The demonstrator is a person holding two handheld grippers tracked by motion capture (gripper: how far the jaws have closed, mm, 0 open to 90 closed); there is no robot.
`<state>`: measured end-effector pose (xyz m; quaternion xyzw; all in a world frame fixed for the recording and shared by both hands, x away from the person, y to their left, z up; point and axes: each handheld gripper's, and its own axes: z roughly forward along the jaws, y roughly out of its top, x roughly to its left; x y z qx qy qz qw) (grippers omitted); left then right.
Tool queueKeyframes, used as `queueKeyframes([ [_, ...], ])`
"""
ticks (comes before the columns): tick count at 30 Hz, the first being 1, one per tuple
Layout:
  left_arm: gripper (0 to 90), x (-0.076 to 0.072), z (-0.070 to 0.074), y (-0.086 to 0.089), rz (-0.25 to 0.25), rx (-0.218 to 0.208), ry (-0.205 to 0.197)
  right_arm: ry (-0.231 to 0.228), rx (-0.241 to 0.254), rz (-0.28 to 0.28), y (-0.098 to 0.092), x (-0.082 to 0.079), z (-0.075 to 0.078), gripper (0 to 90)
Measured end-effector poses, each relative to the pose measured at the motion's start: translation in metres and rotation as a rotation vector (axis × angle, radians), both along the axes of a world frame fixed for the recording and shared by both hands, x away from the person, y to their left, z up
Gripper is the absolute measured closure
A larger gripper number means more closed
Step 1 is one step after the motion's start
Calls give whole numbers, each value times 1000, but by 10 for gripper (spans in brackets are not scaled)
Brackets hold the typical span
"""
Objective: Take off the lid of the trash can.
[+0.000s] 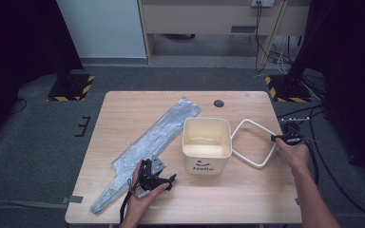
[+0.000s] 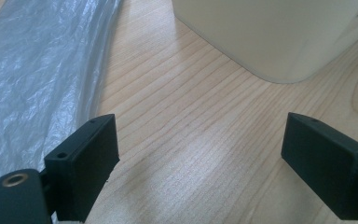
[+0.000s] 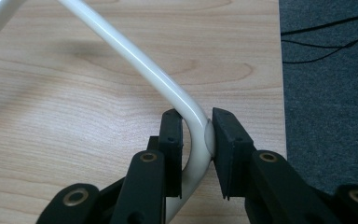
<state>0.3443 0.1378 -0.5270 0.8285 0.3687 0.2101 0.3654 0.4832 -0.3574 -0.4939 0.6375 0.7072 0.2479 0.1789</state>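
Clamped at the outer corner of the cream wire frame [image 3: 168,79] by the right gripper [image 3: 196,140], low over the table's [image 1: 123,118] right edge beside the Hello bin [image 1: 206,142]. Stiff, light, probably slick-coated; best pinched at that bend. Left gripper [image 2: 200,149] spread wide, empty, beside the plastic bag [image 2: 32,79].

The cream bin [image 2: 279,37] is being cut off by the top and right edges of the left gripper view, and the grey plastic bag [image 2: 32,79] by its left edge. In the right gripper view, the white frame's [image 3: 144,60] bend is being partly hidden between the jaws. The small dark disc [image 1: 219,103] near the table's far edge is being shown too small to identify.
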Motion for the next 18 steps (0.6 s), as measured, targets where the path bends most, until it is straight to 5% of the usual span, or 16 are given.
queueKeyframes([
  [18, 101, 1, -1, 0, 1, -3, 2, 26, 13, -19, 1, 0, -18, 729],
])
